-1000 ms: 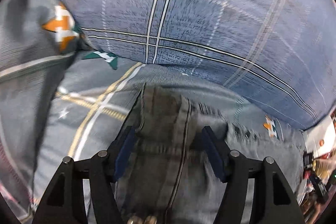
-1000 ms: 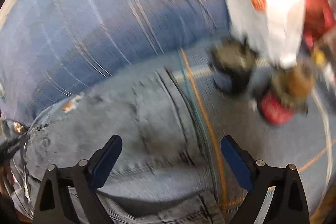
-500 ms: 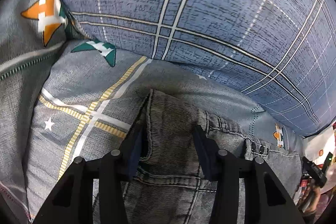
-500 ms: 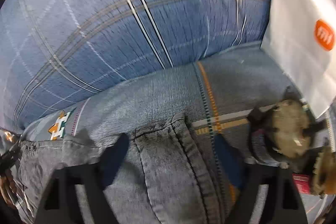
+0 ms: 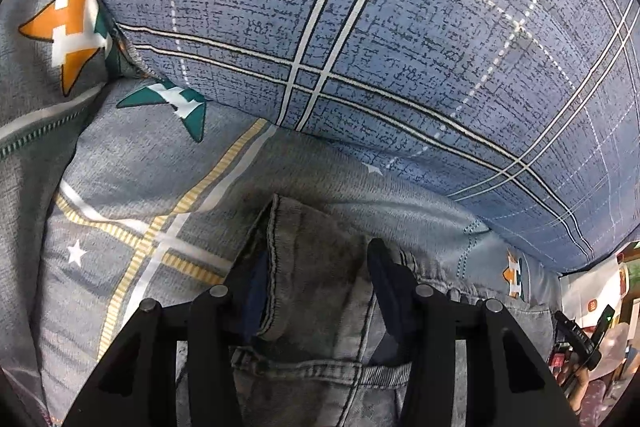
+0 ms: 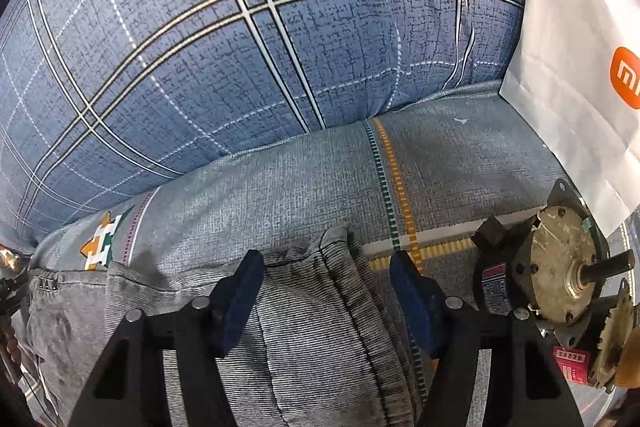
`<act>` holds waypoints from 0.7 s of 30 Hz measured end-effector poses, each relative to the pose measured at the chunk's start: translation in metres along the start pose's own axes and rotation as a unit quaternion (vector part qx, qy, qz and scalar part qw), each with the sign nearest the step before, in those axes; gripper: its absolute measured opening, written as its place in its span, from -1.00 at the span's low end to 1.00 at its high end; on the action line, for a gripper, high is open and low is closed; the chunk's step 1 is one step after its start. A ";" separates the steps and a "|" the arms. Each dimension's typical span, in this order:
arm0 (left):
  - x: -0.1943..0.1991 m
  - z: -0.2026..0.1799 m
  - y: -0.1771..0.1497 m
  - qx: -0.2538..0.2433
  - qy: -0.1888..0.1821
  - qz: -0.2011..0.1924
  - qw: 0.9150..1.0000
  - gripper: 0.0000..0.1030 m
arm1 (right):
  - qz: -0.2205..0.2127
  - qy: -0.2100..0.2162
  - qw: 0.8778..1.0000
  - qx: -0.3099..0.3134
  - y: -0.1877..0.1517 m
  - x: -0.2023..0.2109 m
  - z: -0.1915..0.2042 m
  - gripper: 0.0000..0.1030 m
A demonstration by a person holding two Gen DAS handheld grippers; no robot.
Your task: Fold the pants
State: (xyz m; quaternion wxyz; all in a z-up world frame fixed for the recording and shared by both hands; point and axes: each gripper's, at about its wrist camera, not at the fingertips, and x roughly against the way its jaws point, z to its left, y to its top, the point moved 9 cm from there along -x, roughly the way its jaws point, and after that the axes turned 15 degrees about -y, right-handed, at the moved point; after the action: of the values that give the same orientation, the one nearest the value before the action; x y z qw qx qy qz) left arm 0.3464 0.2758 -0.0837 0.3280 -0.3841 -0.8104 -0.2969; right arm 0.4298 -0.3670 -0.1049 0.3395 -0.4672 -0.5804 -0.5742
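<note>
The pants (image 5: pixel 316 291), grey washed denim with heavy dark stitching along the seams, lie on the bed with a bunched edge pushed up between the jaws of each tool. In the left wrist view, the left gripper (image 5: pixel 320 279) has its dark blue pads pressing a thick fold from both sides, closed on it; the jaws had been closing a moment ago and have now settled. In the right wrist view, the right gripper (image 6: pixel 326 287) straddles a rounded, seamed hump of the same denim. Its jaws have just been closing, but the right-hand pad stands clear of the cloth with the sheet showing in the gap, so I judge it not yet gripping. Taking two points along one edge looks like preparation to lift and lay the garment over itself.

Just beyond the jaws lies the bedsheet (image 5: pixel 152 163), a soft grey weave with yellow stripes and stars. Past it rises a plump blue plaid pillow (image 6: pixel 248 39). Right of the right jaws sits a worn metal motor (image 6: pixel 560 267), near a white paper bag (image 6: pixel 576 47).
</note>
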 end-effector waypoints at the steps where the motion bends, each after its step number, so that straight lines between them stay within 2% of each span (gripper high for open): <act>1: 0.002 -0.002 0.001 -0.007 0.008 -0.006 1.000 -0.11 | 0.001 0.002 1.000 0.001 0.000 -0.002 0.001 0.33; 2: 0.003 -0.003 0.001 -0.012 0.016 -0.008 1.000 -0.42 | 0.003 0.001 1.000 0.005 0.000 -0.005 0.002 0.31; 3: 0.003 -0.003 0.002 -0.016 0.027 -0.006 0.999 -0.77 | 0.005 -0.002 1.000 0.010 -0.001 -0.007 0.003 0.06; 4: 0.002 -0.001 0.002 -0.017 0.038 -0.001 0.999 -0.87 | 0.009 -0.002 1.000 0.011 -0.001 -0.011 0.004 -0.12; 5: 0.003 0.000 0.003 -0.017 0.044 -0.002 0.999 -0.89 | 0.012 -0.007 1.000 0.010 -0.001 -0.012 0.004 -0.18; 7: 0.002 0.000 0.004 -0.017 0.057 -0.008 0.998 -0.94 | 0.011 -0.013 1.000 0.011 0.000 -0.012 0.003 -0.43; 9: 0.007 0.000 0.007 -0.015 0.059 -0.017 0.998 -0.95 | 0.013 -0.016 1.000 0.014 0.000 -0.010 0.003 -0.49; 13: 0.030 -0.012 0.013 -0.036 0.053 -0.038 0.997 -0.95 | -0.009 -0.018 1.000 -0.001 0.007 0.004 -0.004 -0.84; 16: 0.048 -0.023 0.011 -0.054 0.050 -0.047 0.996 -0.95 | -0.023 -0.011 1.000 -0.006 0.009 0.020 -0.006 -0.85; 20: 0.052 -0.030 0.009 -0.071 0.056 -0.047 0.995 -0.95 | -0.006 0.000 1.000 0.021 0.002 0.022 0.003 -0.81; 21: 0.049 -0.030 0.008 -0.072 0.058 -0.046 0.995 -0.95 | -0.015 -0.009 1.000 0.021 0.003 0.023 0.002 -0.72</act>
State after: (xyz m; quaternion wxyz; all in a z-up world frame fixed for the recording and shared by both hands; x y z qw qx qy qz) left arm 0.3380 0.2784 -0.0263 0.3315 -0.3509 -0.7837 -0.3909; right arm 0.4258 -0.3616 -0.0827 0.3358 -0.4562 -0.6023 -0.5624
